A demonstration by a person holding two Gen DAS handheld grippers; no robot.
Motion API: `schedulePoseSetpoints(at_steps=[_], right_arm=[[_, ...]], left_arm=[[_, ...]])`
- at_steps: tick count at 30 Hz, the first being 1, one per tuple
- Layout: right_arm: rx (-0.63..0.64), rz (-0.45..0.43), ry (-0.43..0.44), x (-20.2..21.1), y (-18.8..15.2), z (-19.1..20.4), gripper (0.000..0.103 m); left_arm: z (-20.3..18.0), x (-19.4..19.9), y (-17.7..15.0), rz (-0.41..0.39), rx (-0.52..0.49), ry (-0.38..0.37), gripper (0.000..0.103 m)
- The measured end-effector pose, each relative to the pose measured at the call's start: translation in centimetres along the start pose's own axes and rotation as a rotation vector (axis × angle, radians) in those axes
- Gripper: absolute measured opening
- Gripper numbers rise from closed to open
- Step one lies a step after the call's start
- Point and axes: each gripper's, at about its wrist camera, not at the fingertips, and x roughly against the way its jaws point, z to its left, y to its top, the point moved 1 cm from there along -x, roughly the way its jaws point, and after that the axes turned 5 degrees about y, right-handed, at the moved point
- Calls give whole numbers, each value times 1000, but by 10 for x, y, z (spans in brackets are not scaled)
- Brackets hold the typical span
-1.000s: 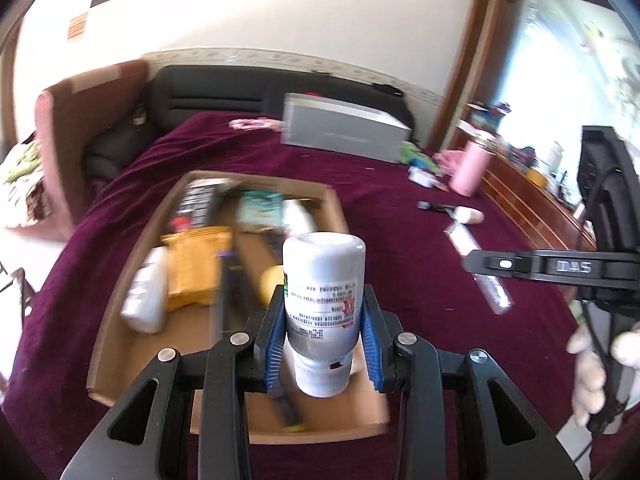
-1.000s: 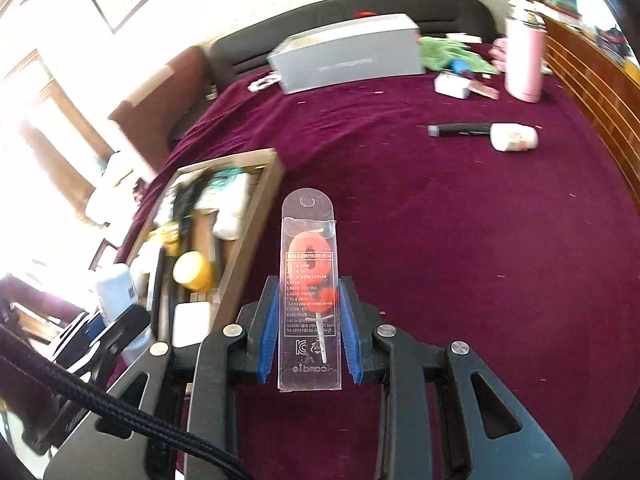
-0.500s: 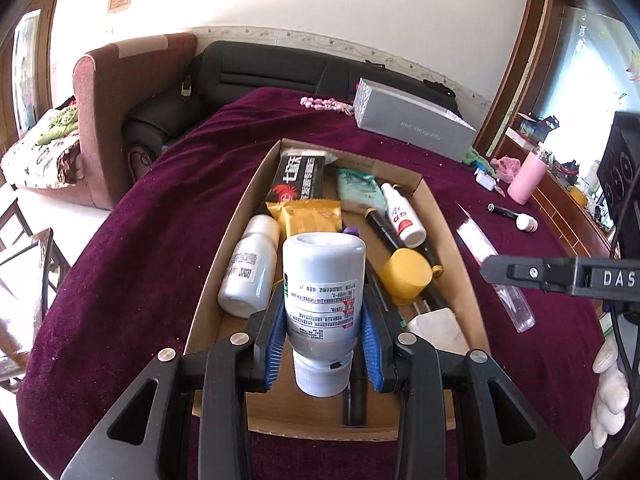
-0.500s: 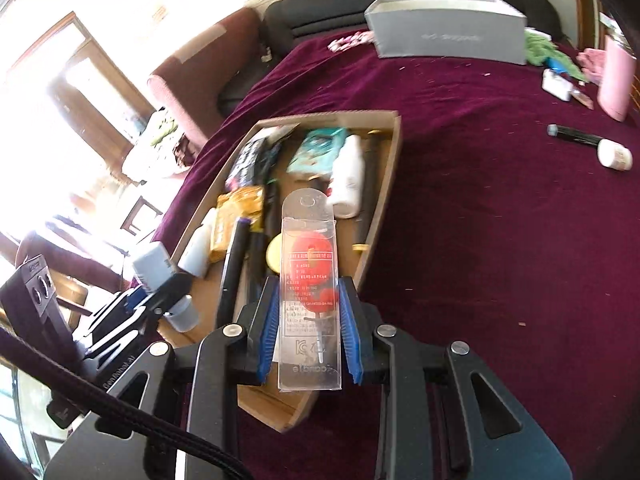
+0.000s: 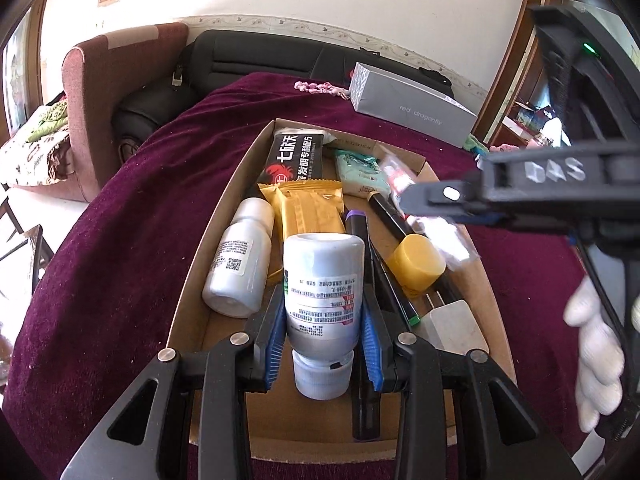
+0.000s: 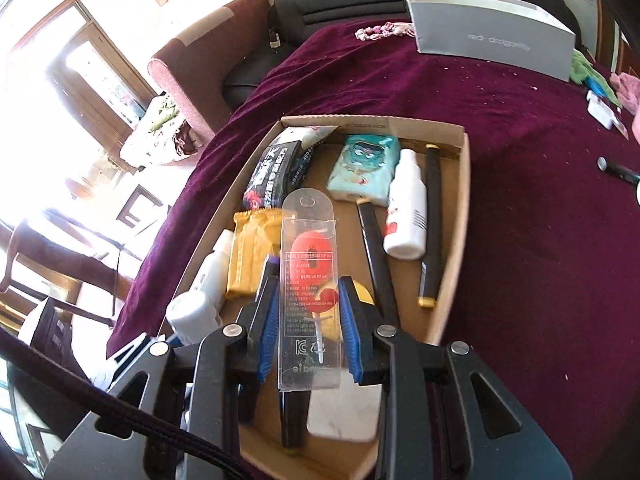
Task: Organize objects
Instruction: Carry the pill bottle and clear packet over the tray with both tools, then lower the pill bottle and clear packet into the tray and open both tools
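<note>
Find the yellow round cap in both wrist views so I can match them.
Left wrist: yellow cap lies right of centre in the cardboard box, beside the held bottle.
Right wrist: only its edge peeks out beside the right claw's pad.
Shared landmark: grey box.

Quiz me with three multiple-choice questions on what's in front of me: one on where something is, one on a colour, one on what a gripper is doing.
1. Where does the grey box stand?
A. inside the cardboard tray
B. on the maroon cloth beyond the tray
C. on the sofa

2. What colour is the round cap in the tray?
A. yellow
B. blue
C. green

3. What is the right gripper doing?
A. hanging open and empty
B. clamping a white bottle
C. clamping a clear candle pack

Answers: 1 B, the box sits on the cloth past the tray's far wall. 2 A, the cap is plainly yellow. 3 C, its jaws press on the pack with the red candle inside; the white bottle is in the left gripper.
</note>
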Motion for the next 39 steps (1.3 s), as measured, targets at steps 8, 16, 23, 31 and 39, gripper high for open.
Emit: schedulePoseSetpoints(at_steps=[8, 16, 23, 31, 39], right_arm=[[31, 6, -74, -27, 23, 8, 26], [17, 20, -114, -47, 37, 0, 26], [7, 37, -126, -57, 37, -5, 26], [-3, 48, -125, -65, 36, -9, 26], [-11, 45, -123, -65, 36, -11, 27]], left_arm=[[4, -5, 3, 10, 21, -10, 29], [10, -13, 3, 35, 42, -22, 29], [11, -15, 4, 41, 53, -22, 29], [12, -18, 4, 47, 54, -23, 29], [11, -21, 3, 58, 55, -23, 29]])
